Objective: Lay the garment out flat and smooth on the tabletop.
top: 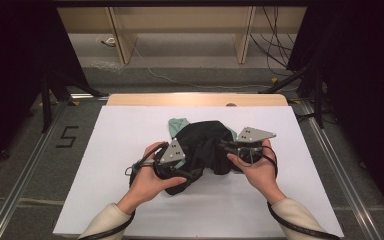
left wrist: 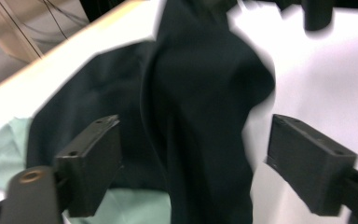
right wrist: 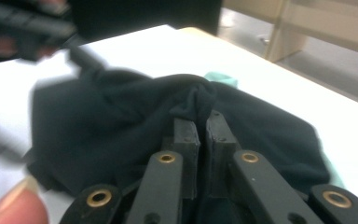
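Note:
A crumpled black garment (top: 205, 145) lies in the middle of the white table cover (top: 125, 130), with a pale green cloth (top: 177, 126) peeking out from under its far left edge. My left gripper (top: 191, 169) is at the garment's near left side. In the left gripper view its jaws (left wrist: 193, 130) stand wide open, with a fold of the black fabric (left wrist: 200, 93) between them but not pressed. My right gripper (top: 223, 148) is at the garment's right side. In the right gripper view it (right wrist: 203, 122) is shut on a bunched pinch of black fabric (right wrist: 121, 116).
The white cover reaches the table's front and side edges, and a strip of wooden tabletop (top: 195, 99) shows behind it. Beyond the table are wooden shelf legs (top: 122, 37) and loose cables (top: 275, 45) on the floor. Metal rails (top: 25, 170) run along both sides.

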Tool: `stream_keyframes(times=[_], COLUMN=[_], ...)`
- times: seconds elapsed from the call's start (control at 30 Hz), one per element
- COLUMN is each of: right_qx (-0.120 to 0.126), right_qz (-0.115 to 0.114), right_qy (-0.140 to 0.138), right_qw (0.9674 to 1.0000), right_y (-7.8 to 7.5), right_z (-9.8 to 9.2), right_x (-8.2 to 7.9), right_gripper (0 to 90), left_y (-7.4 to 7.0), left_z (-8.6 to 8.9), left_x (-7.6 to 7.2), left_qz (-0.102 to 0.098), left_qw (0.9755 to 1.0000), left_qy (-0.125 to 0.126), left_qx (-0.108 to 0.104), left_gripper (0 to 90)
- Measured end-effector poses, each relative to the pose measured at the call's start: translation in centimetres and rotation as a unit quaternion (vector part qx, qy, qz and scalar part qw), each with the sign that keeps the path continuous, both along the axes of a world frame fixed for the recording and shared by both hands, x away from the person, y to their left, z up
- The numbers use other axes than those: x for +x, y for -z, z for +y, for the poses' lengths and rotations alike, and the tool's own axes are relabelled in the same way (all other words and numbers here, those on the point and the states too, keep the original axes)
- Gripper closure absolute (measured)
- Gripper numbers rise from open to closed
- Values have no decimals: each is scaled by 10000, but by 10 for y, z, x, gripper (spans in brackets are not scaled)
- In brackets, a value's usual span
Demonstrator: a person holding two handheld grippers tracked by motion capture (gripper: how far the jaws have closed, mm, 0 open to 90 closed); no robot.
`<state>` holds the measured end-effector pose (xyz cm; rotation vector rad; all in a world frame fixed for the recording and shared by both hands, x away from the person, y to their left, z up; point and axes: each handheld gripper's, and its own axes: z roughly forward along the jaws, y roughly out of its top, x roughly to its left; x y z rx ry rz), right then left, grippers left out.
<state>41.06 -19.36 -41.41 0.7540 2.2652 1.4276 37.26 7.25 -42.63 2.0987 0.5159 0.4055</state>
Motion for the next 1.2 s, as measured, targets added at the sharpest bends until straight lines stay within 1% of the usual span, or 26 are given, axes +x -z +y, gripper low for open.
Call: stream_keyframes(times=[0.07, 0.1, 0.17, 0.2, 0.23, 0.3, 0.33, 0.4, 0.43, 0.47, 0.5, 0.53, 0.57, 0.6, 0.63, 0.67, 0.7, 0.83, 0.87, 0.9, 0.93, 1.0, 1.03, 1.1, 1.17, 1.2], right_qx=[58, 58, 65, 50, 50, 11, 4, 30, 30, 39, 40, 40, 29, 8, 8, 6, 6, 20, 18, 36, 36, 70, 135, 330, 417, 474], right_qz=[12, 12, 33, 90, 90, 125, 148, 160, 160, 159, 167, 167, 177, 198, 198, 227, 227, 354, 390, 471, 471, 616, 751, 999, 1092, 1151], right_qy=[233, 233, 330, 374, 374, 409, 462, 492, 492, 504, 502, 502, 496, 487, 487, 460, 460, 305, 263, 107, 107, -159, -290, -585, -824, -1020], right_qw=[9997, 9997, 9994, 9992, 9992, 9991, 9988, 9987, 9987, 9986, 9986, 9986, 9986, 9986, 9986, 9987, 9987, 9989, 9989, 9988, 9988, 9980, 9967, 9927, 9897, 9870], right_y=[-2, -2, -1, 1, 1, 3, 4, 4, 4, 4, 5, 5, 5, 6, 6, 7, 7, 10, 10, 10, 10, 8, 6, 1, -5, -8], right_z=[-6, -6, -8, -8, -8, -8, -8, -9, -9, -9, -9, -9, -8, -8, -8, -8, -8, -11, -12, -15, -15, -18, -20, -23, -25, -27], right_x=[8, 8, 11, 14, 14, 16, 17, 18, 18, 19, 19, 19, 19, 19, 19, 19, 19, 17, 16, 11, 11, 4, -1, -14, -28, -41], right_gripper=[856, 856, 856, 856, 856, 855, 855, 855, 855, 855, 855, 855, 854, 854, 854, 853, 853, 852, 852, 852, 852, 853, 853, 853, 854, 855], left_y=[7, 9, 16, 21, 21, 24, 27, 28, 29, 34, 34, 36, 38, 39, 38, 33, 33, 15, 11, 2, 2, -8, -13, -21, -28, -33], left_z=[-5, -8, -17, -28, -28, -36, -41, -42, -43, -47, -47, -47, -47, -46, -43, -36, -36, -22, -18, -9, -9, -1, 2, 9, 14, 18], left_x=[0, 0, 0, -1, -1, -5, -10, -12, -14, -15, -15, -14, -13, -11, -9, -7, -7, -13, -15, -21, -21, -28, -32, -42, -52, -61], left_qz=[67, 42, -26, -171, -171, -268, -312, -324, -336, -354, -354, -416, -500, -586, -604, -380, -380, -118, -21, 97, 97, 190, 229, 291, 338, 368], left_qw=[9998, 9996, 9988, 9976, 9976, 9959, 9941, 9934, 9926, 9911, 9911, 9904, 9897, 9888, 9886, 9926, 9926, 9952, 9956, 9960, 9960, 9958, 9955, 9950, 9940, 9923], left_qy=[19, 5, -25, -66, -66, 56, 170, 217, 254, 247, 247, 211, 139, 66, 54, 31, 31, 121, 174, 343, 343, 468, 539, 680, 820, 976], left_qx=[187, 263, 498, 674, 674, 865, 1024, 1079, 1136, 1255, 1255, 1302, 1334, 1368, 1378, 1155, 1155, 968, 919, 825, 825, 760, 739, 667, 634, 661], left_gripper=[173, 173, 215, 264, 271, 269, 236, 199, 199, 187, 218, 218, 304, 562, 562, 734, 767, 793, 794, 795, 795, 796, 796, 796, 796, 796])
